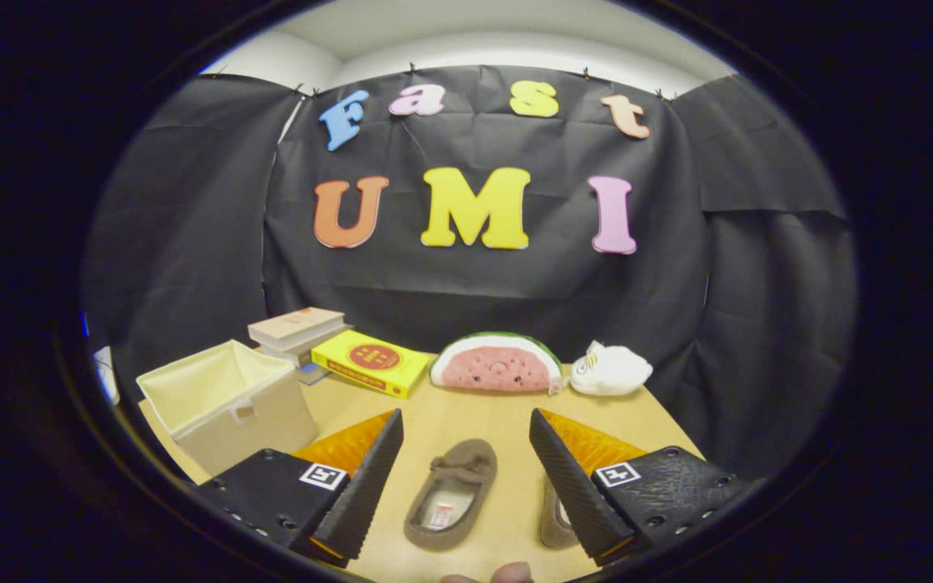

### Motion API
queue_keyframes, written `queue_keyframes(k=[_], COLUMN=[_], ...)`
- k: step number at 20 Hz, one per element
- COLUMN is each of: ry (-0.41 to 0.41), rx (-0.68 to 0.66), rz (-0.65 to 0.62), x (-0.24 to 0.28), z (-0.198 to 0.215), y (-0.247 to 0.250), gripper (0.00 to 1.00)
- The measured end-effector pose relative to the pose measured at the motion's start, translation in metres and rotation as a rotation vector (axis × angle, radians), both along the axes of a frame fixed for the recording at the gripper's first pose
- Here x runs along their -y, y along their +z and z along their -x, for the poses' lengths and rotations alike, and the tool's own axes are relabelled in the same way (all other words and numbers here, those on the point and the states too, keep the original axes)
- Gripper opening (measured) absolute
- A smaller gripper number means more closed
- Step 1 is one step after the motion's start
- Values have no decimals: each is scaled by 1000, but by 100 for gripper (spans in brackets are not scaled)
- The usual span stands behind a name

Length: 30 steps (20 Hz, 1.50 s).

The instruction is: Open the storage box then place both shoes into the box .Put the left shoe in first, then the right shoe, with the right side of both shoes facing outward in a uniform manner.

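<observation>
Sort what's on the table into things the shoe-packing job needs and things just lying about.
For the job:
storage box, already open
shoe between the open gripper fingers
second shoe, partly behind one finger

Lying about:
stack of books
yellow book
watermelon plush
white plush

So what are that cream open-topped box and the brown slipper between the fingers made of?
The cream open-topped storage box looks like fabric over stiff panels: matte, with soft folded edges and a small sewn tab. The brown slipper, lying between the open gripper's fingers, seems suede-like or fleecy, dull and fuzzy, with a paler lining; I cannot be sure which.
</observation>
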State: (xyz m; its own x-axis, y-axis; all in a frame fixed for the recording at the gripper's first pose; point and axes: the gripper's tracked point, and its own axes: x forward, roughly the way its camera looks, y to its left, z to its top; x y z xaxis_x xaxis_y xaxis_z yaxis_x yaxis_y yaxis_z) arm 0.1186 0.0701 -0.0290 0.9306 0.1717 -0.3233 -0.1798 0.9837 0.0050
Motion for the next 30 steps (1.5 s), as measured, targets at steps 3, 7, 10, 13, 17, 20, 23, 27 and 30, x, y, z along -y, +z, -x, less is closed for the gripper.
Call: queue_keyframes(k=[3, 7, 10, 13, 17, 20, 23, 27, 30], ry=[10, -12, -16, -16, -23, -46, -89, -107, -105], rx=[-155, -303, -380, -412, -469, -494, -492, -537, -541], rz=[-1, -24, -22, -37, -72, -110, -125, -291, -378], x=[3, 7, 8, 6, 2, -3, 2, -7, -21], z=[-7, -14, -13, -19, -26, -28, -30, -24, -13], y=[-50, -101, -125, -136, -155, -167, -169, -167, -150], gripper=[95, 96, 96, 96, 73, 45, 8, 0, 0])
